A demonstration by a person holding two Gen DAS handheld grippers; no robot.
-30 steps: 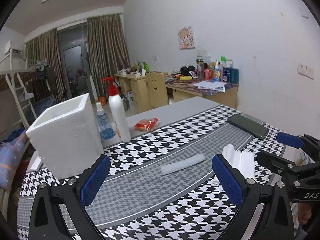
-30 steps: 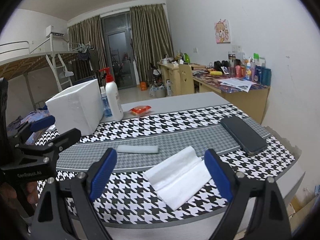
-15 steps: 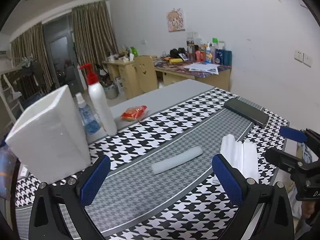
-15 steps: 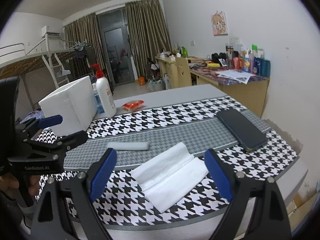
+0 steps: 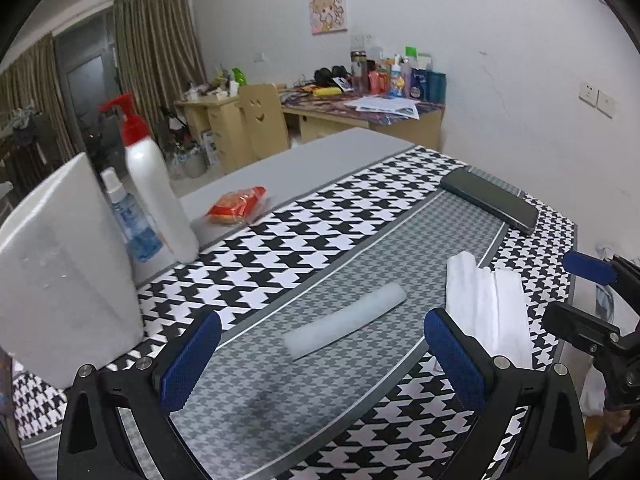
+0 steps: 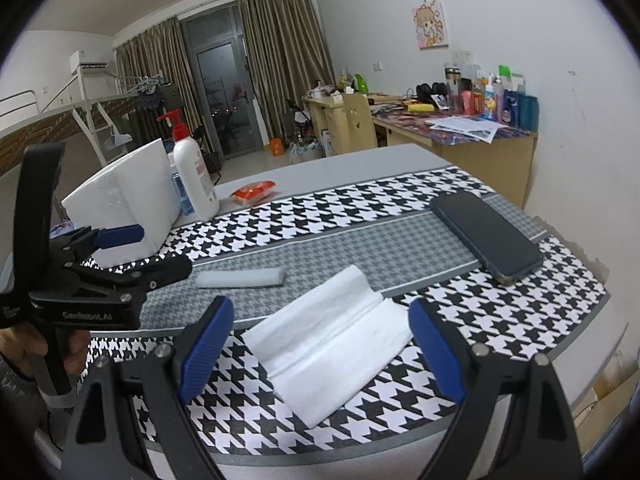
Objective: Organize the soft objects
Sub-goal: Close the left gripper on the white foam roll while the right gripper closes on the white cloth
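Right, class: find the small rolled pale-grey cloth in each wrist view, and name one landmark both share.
Left wrist view: rolled pale-grey cloth lies lower centre, between the open fingers.
Right wrist view: it lies left of centre, beyond the folded white tissue.
Shared landmark: the dark flat phone.

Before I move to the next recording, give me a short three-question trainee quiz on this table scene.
1. True or false: the left tongs are shut on the foam roll.
2. Which lies nearest the right tongs? A) the dark phone B) the folded white tissue C) the red snack packet
3. Fill in: the red-capped pump bottle stands beside the white foam ____.

Key:
1. False; both tongs are open and hold nothing.
2. B
3. box
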